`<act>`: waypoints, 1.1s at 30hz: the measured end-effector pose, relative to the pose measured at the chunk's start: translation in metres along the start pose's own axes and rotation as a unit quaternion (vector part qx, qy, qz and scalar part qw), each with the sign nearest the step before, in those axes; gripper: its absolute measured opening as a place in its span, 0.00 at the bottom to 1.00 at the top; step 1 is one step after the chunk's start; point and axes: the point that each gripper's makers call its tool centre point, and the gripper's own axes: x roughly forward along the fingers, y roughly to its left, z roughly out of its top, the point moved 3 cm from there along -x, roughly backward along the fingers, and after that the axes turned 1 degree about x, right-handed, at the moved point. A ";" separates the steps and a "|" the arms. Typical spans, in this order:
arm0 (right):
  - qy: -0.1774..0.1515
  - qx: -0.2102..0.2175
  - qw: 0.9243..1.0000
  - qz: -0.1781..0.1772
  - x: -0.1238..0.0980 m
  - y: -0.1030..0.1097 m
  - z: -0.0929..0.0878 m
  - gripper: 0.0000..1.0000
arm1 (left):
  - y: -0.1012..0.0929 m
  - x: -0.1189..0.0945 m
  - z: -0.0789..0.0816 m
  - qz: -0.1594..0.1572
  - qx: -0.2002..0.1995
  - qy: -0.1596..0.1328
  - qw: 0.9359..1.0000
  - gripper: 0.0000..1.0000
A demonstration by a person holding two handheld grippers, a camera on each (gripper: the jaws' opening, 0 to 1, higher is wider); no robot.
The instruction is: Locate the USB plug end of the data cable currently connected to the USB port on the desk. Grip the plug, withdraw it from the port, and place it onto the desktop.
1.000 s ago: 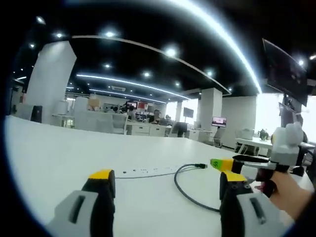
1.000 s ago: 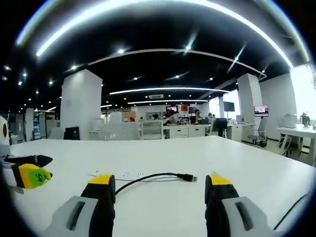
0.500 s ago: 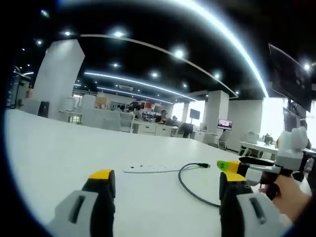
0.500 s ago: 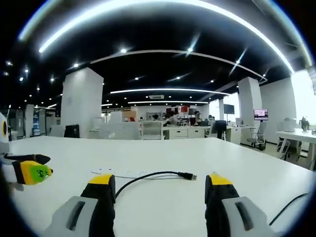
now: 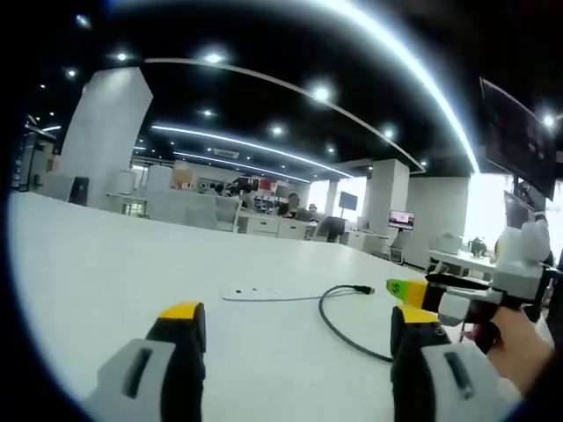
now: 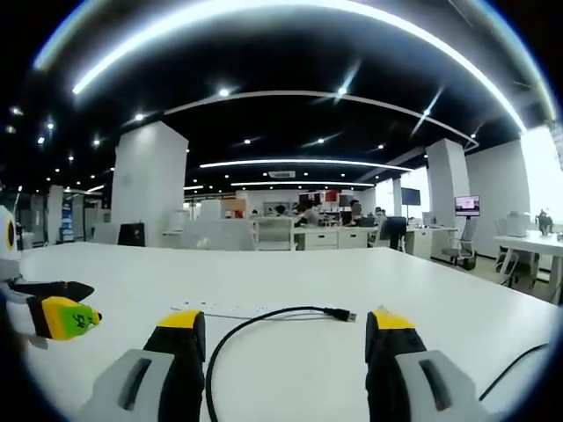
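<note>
Approaching stage: you are holding the right tool spread and empty, low over the worktop. USB plug is lying ahead, between the jaw tips, near the right one; cable is trailing back left. Left tool is likewise spread. Advance level, centring the plug.

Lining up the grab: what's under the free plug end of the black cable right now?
The plug at the cable end lies on bare white desktop, beyond the open right gripper. The flat white port strip lies behind the cable's bend. Whether the far end is plugged in cannot be made out.
</note>
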 end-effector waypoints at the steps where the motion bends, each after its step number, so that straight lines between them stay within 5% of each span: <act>1: -0.002 0.001 1.000 0.000 -0.001 0.001 0.001 0.75 | 0.000 0.000 -0.001 0.001 0.000 0.002 1.000 0.87; 33: -0.032 0.006 0.999 0.010 -0.031 0.024 0.015 0.75 | 0.006 -0.027 0.011 0.013 0.004 -0.016 1.000 0.87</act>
